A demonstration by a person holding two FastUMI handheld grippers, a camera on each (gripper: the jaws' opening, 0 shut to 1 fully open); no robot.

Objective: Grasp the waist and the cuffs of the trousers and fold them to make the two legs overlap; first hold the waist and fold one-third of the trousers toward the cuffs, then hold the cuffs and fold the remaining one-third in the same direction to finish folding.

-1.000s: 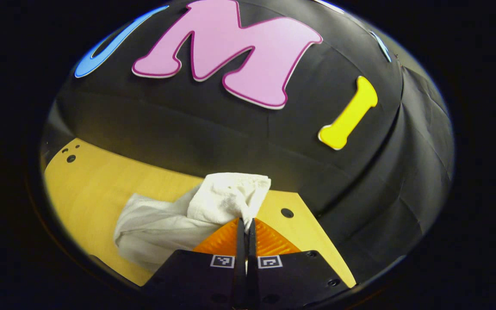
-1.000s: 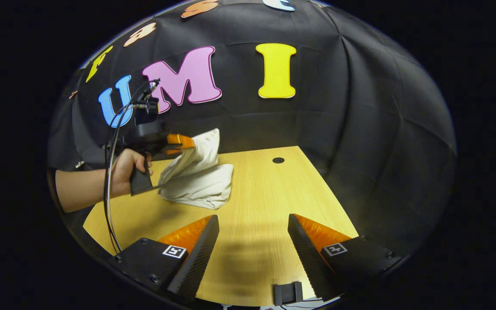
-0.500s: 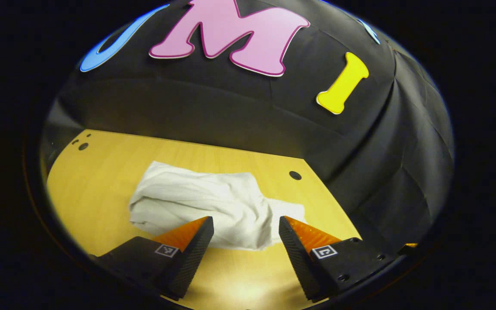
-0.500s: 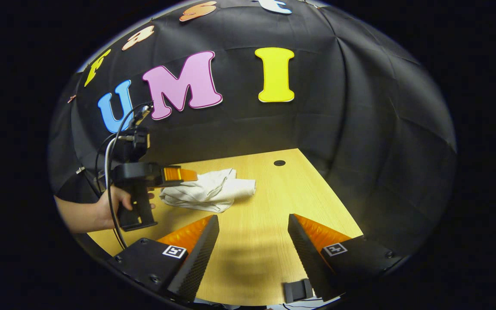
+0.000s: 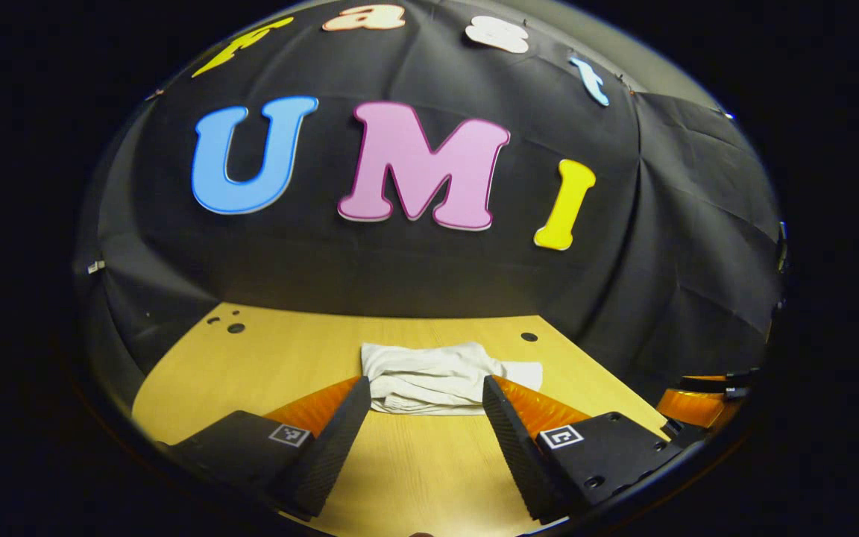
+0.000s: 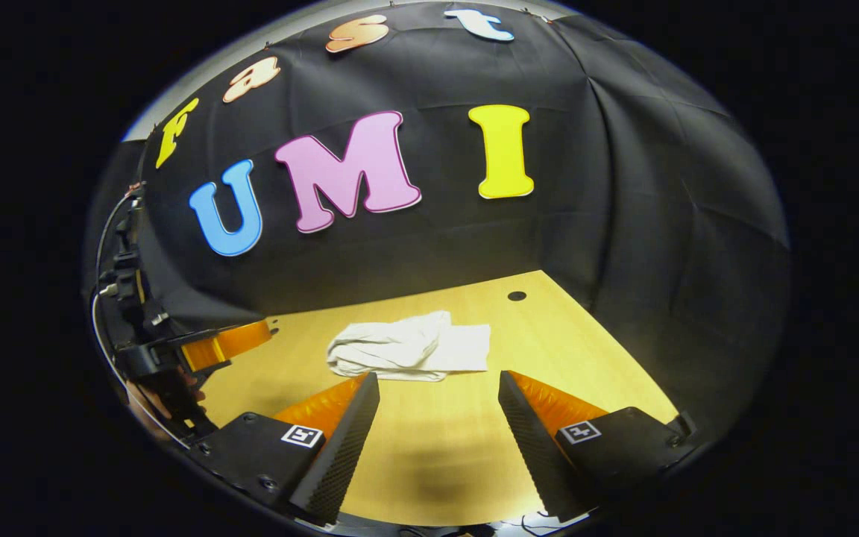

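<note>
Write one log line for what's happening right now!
trousers: folded bundle on table | left claw: open, holding nothing | right claw: open, holding nothing

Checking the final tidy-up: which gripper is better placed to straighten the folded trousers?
Probably left: the left gripper, open, faces the trousers closely, while the right gripper, also open, sits back from them.

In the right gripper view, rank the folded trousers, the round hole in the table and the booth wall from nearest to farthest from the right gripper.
1. The folded trousers, on the table just ahead of the right gripper, slightly left.
2. The round hole, farther back on the right.
3. The booth wall, behind the table's far edge.
</note>
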